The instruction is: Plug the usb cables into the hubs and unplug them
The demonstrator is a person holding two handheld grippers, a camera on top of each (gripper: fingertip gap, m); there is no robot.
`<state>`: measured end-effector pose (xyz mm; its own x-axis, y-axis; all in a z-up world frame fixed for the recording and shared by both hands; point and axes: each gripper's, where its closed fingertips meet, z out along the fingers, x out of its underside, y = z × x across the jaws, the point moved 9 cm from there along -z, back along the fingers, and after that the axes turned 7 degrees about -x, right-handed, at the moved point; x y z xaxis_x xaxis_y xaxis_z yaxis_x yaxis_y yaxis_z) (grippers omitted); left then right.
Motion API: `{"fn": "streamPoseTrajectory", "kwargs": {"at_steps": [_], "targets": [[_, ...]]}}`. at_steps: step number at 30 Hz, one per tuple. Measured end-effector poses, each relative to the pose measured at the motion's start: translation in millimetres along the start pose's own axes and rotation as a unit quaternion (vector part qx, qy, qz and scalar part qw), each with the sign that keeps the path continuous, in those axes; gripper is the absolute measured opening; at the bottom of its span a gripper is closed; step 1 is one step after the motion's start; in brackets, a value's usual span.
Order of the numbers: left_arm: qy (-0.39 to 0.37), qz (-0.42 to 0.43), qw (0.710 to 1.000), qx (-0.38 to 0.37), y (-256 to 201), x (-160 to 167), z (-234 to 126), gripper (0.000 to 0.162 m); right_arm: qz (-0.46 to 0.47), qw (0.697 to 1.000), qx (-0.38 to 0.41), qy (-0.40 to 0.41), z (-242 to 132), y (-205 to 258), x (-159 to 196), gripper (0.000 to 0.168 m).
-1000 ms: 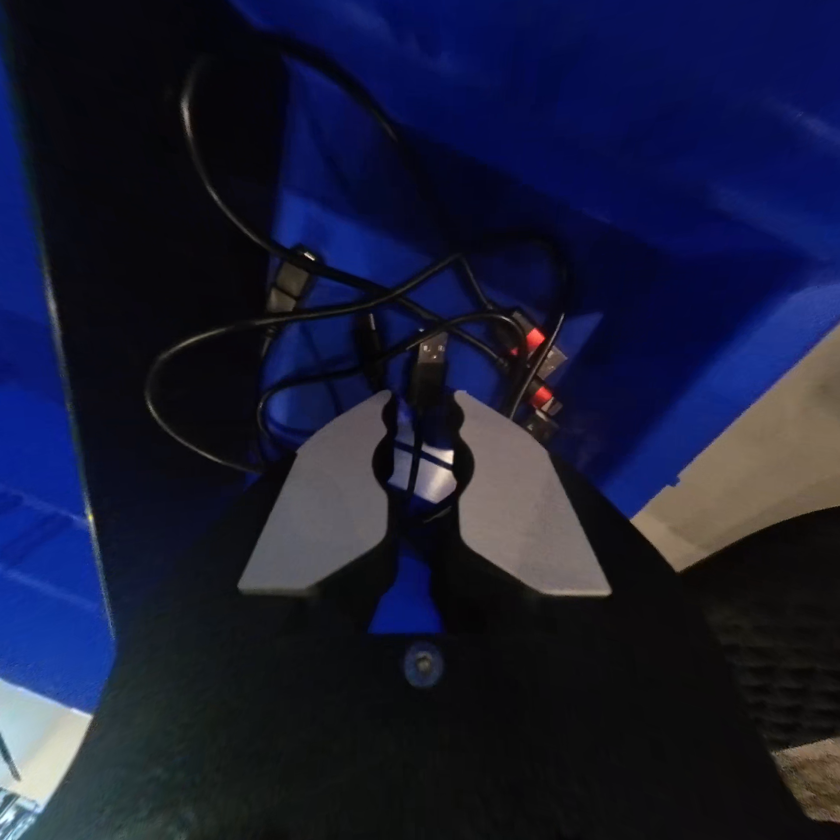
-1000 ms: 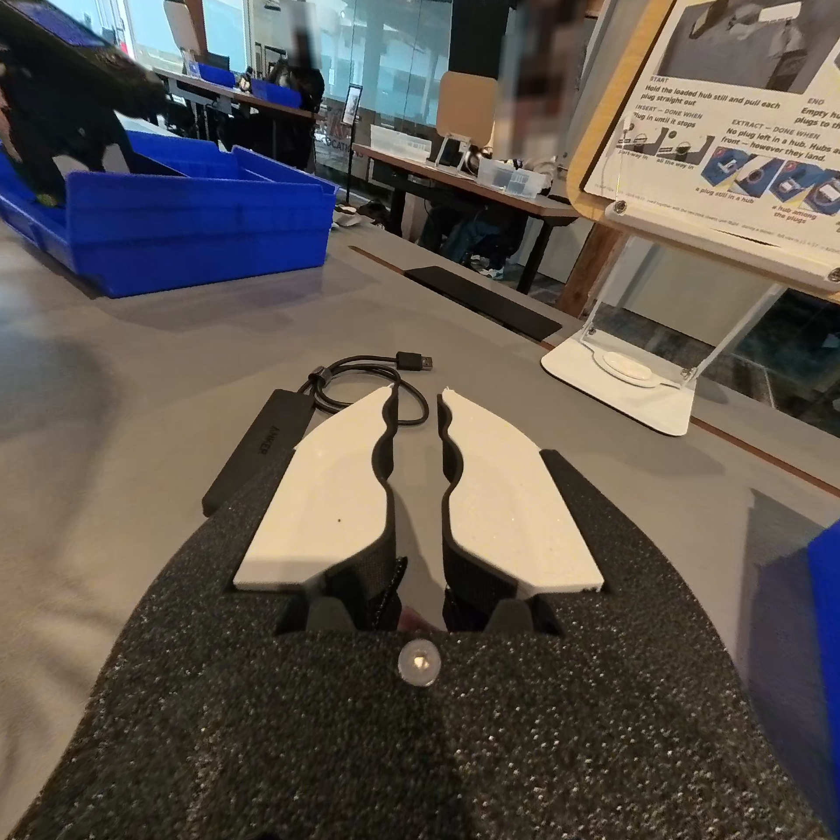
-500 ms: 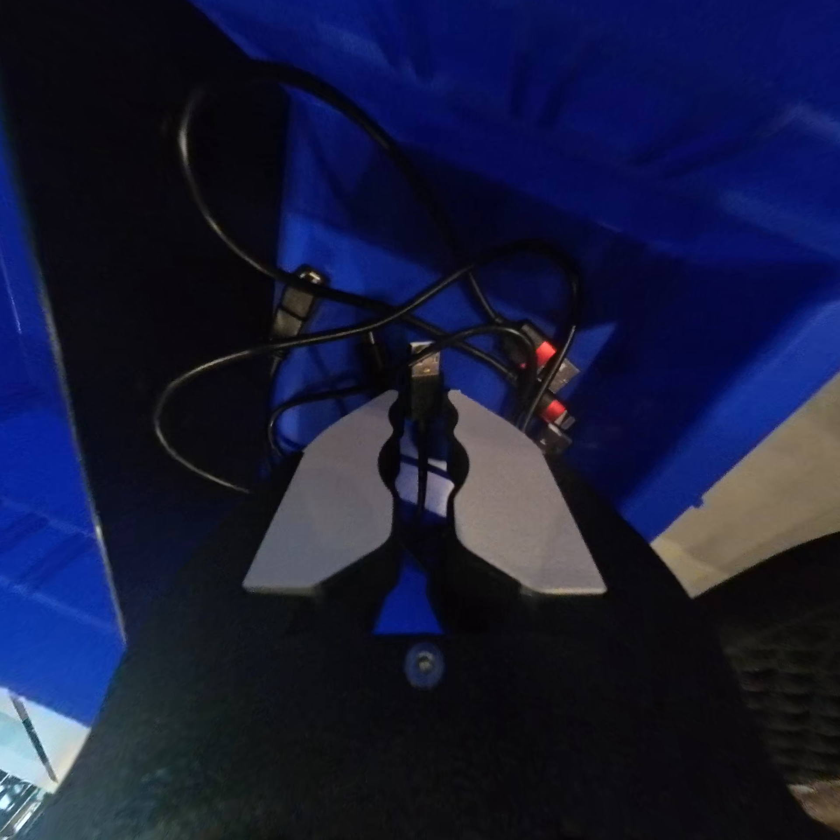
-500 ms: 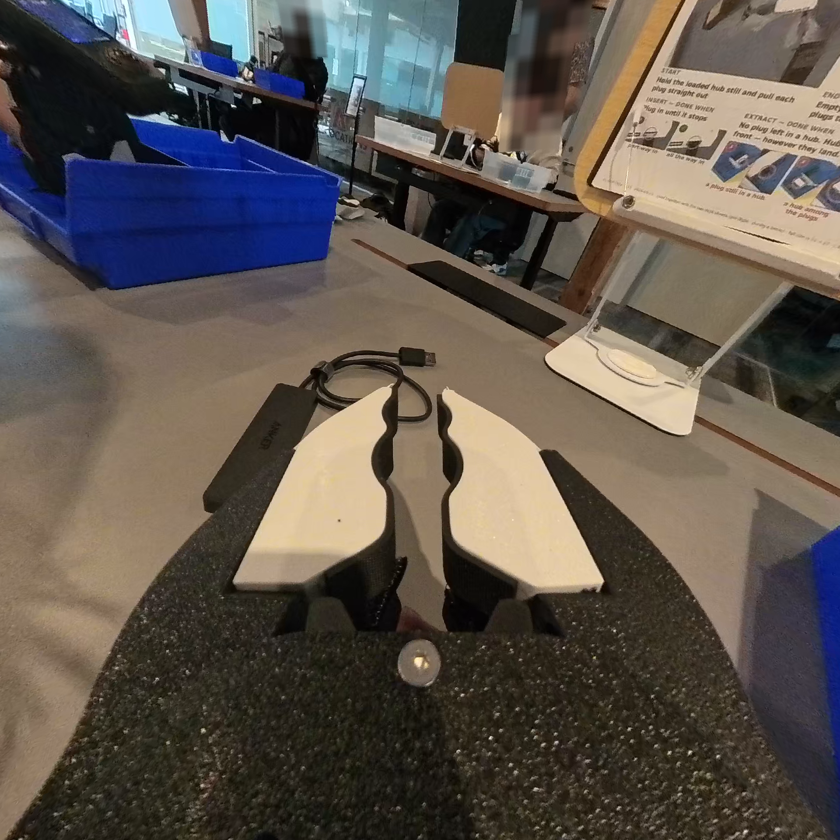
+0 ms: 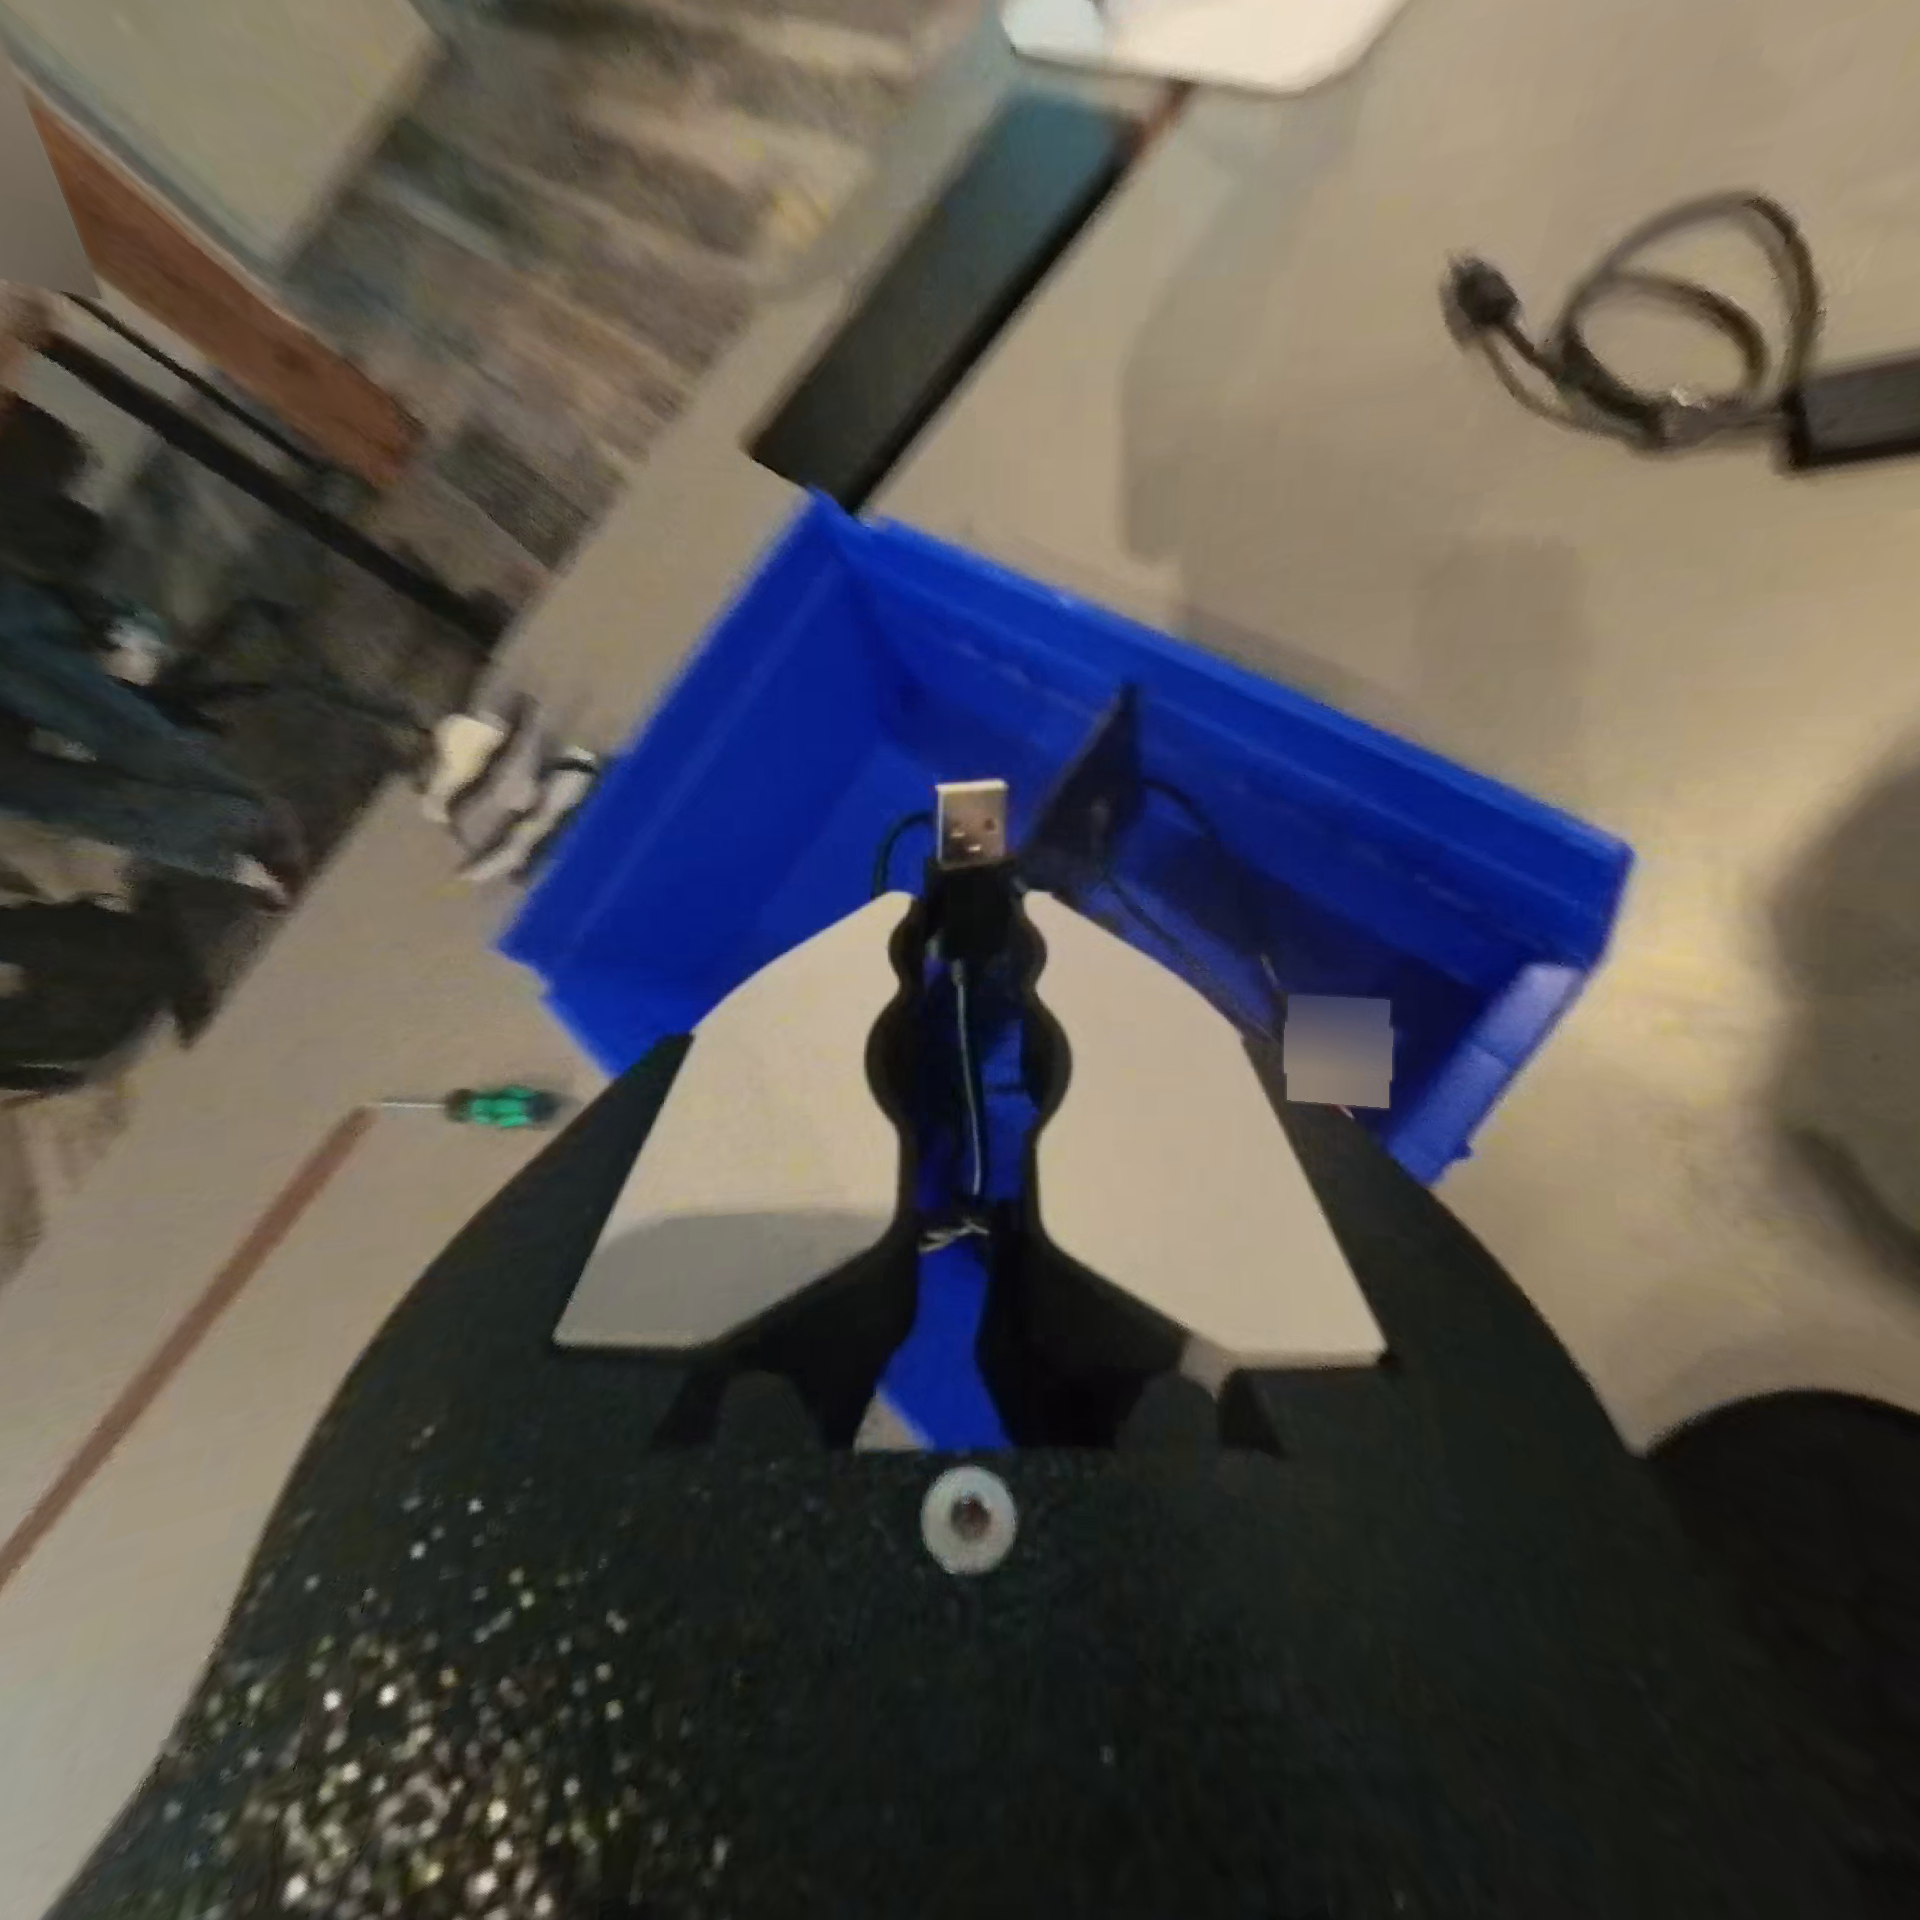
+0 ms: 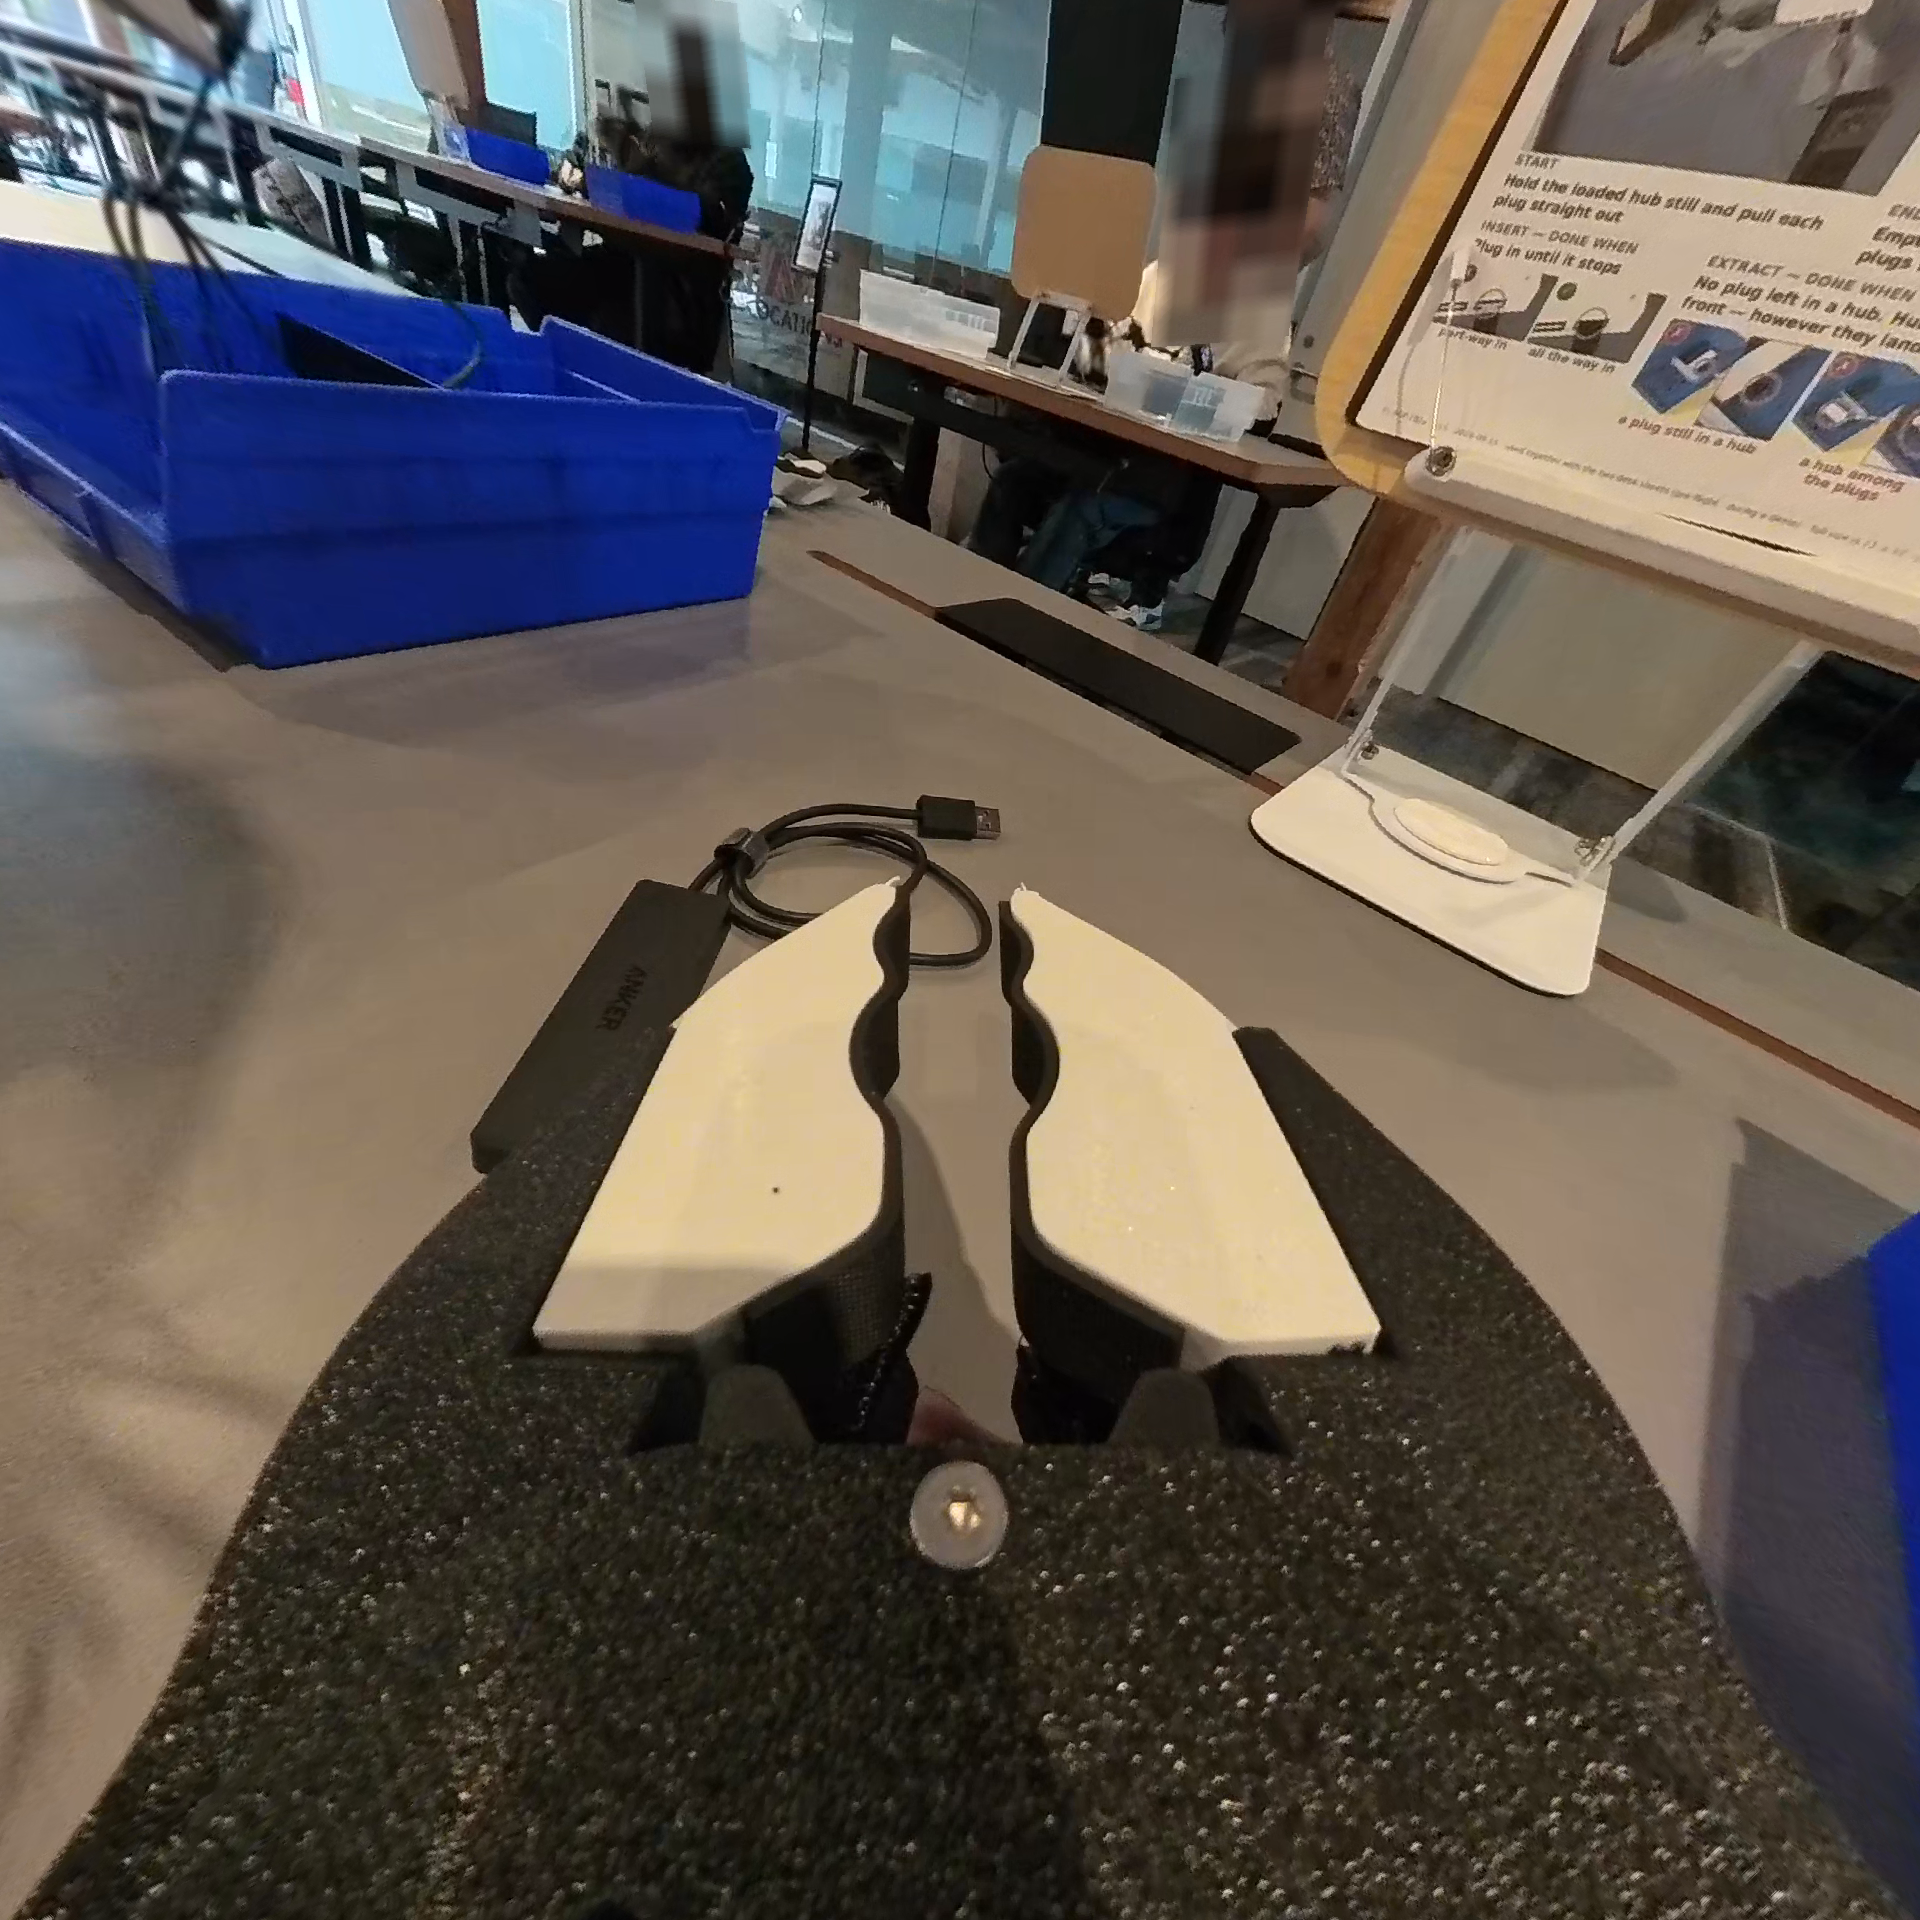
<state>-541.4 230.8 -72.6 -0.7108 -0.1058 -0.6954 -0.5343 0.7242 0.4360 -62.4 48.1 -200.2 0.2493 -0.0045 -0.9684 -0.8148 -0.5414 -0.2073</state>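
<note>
My left gripper is shut on a black usb cable; its silver plug sticks out past the fingertips, high above the blue bin. The cable's cord hangs down between the fingers. A black hub with its own coiled cord and plug lies on the grey table, just left of my right gripper, which is open and empty above the table. The hub also shows far right in the left wrist view.
The blue bin stands at the table's far left, with a black divider and more cables inside. An instruction board on a white stand is at the right. A green-handled screwdriver lies near the bin. A black strip runs along the far edge.
My left gripper has lifted out of the blue bin with the usb cable clamped in it and now looks down on the bin from above. The right gripper has barely moved.
</note>
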Motion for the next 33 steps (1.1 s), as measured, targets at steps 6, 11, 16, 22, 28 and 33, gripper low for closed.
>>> {"fn": "streamPoseTrajectory", "kwargs": {"at_steps": [6, 11, 16, 22, 28, 33], "targets": [[-0.106, -0.017, 0.988, -0.112, 17.2, -28.7, -35.0, 0.015, 0.000, 1.000, -0.001, 0.001, 0.6, 0.4, 0.4, 0.016], [-0.185, -0.020, 0.972, -0.141, 24.3, -73.7, -65.5, 0.015, 0.000, 1.000, 0.000, 0.000, 0.4, 0.3, 0.3, 0.016], [-0.264, -0.002, 0.956, -0.129, 9.7, -137.4, -87.7, 0.015, 0.000, 1.000, 0.003, -0.004, -0.9, -0.1, -0.8, 0.016], [-0.297, 0.036, 0.949, -0.094, -46.4, -195.0, -73.1, 0.015, -0.004, 1.000, 0.008, -0.015, -3.8, -0.2, -3.6, 0.016], [-0.310, 0.039, 0.949, -0.043, -114.9, -191.9, -18.1, 0.015, -0.012, 0.999, 0.013, -0.031, -7.9, 1.2, -8.6, 0.016], [-0.341, -0.013, 0.939, -0.048, -163.2, -168.3, 25.6, 0.015, -0.028, 0.999, 0.020, -0.031, -8.5, 3.0, -9.8, 0.016]]}}
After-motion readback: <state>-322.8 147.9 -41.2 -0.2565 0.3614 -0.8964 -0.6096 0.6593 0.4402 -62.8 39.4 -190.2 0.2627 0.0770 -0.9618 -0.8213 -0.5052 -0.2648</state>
